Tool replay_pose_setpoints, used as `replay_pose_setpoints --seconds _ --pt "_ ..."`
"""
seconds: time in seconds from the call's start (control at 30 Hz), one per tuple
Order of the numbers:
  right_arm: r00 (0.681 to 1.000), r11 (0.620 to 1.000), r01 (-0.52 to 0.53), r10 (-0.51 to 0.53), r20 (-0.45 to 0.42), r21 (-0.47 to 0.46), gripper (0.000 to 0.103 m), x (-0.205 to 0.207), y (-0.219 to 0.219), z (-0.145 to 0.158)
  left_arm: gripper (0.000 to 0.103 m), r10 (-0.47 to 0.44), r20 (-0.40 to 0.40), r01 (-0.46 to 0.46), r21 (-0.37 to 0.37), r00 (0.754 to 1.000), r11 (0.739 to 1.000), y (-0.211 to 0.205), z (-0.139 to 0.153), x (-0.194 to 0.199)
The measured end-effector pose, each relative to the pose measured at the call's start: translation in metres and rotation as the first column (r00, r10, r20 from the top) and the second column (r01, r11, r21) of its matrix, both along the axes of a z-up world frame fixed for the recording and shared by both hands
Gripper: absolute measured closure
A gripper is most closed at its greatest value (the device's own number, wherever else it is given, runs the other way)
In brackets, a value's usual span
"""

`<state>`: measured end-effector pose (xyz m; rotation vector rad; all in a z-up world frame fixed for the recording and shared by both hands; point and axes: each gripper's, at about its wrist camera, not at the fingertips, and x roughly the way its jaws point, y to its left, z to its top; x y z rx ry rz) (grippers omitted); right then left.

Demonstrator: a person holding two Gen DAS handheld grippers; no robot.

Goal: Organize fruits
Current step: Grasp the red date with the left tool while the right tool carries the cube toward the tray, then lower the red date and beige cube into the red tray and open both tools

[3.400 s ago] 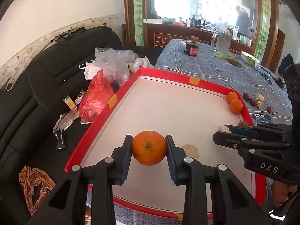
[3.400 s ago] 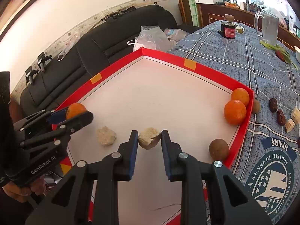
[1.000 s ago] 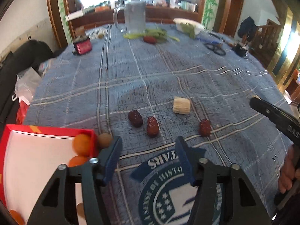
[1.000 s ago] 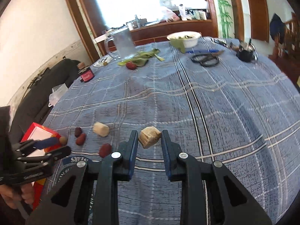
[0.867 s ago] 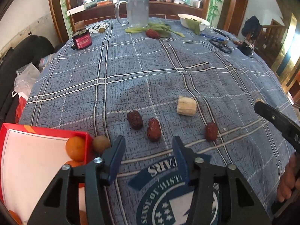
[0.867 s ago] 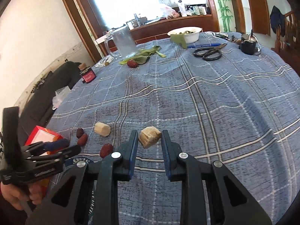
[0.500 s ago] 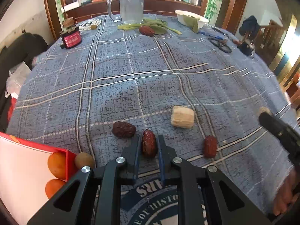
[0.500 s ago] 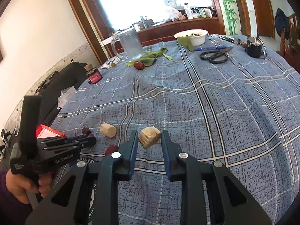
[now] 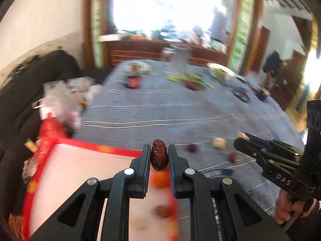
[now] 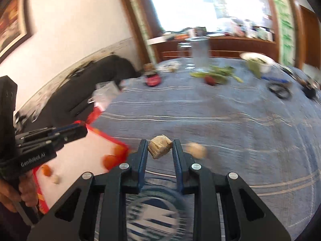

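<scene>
Left wrist view: the left gripper is pinching a dark red date, up in the air over the right edge of the red tray. In the tray: one orange, plus two blurry bits I can't identify.

Right wrist view: the right gripper is clamped on a tan chunk above the blue tablecloth. Another pale chunk sits just beside it. Three oranges show in the tray here.

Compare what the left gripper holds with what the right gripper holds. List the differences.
The date in the left gripper is dark reddish-brown; the chunk in the right gripper is pale tan.
The date is oval and wrinkled, standing on end; the chunk is blocky and angular.
The date hangs over the red tray; the chunk hangs over the blue tablecloth.
Both are pinched between shut fingers, off the table.
</scene>
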<state>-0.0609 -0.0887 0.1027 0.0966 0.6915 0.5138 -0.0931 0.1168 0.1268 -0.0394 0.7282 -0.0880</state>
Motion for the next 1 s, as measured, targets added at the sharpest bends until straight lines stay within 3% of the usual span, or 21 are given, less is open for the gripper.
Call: replay_pose_setpoints --seconds 0.17,0.33,0.53,0.73,1.0 --pt "0.994 0.994 -0.107 0.107 0.009 -0.024 0.076 -0.006 0.064 0.005 0.087 0.169 0.003 -0.168 -0.017 0.986 0.986 0.073 -0.003 -0.025" --pt "0.984 0.982 -0.181 0.181 -0.001 -0.048 0.076 -0.015 0.109 0.002 0.087 0.256 -0.015 -0.257 -0.020 0.966 0.966 0.110 -0.018 -0.041" --pt "0.970 0.965 -0.244 0.242 -0.030 -0.095 0.076 -0.027 0.149 -0.007 0.087 0.280 -0.046 -0.282 -0.043 0.959 0.959 0.129 -0.034 -0.050" --pt "0.955 0.949 -0.285 0.270 -0.121 -0.134 0.076 -0.023 0.183 -0.030 0.087 0.306 -0.061 -0.308 -0.024 0.950 0.951 0.143 -0.042 -0.061" --pt "0.952 0.938 -0.276 0.237 -0.192 -0.211 0.076 -0.013 0.201 -0.053 0.087 0.305 -0.174 -0.310 -0.003 0.936 0.951 0.144 -0.074 -0.054"
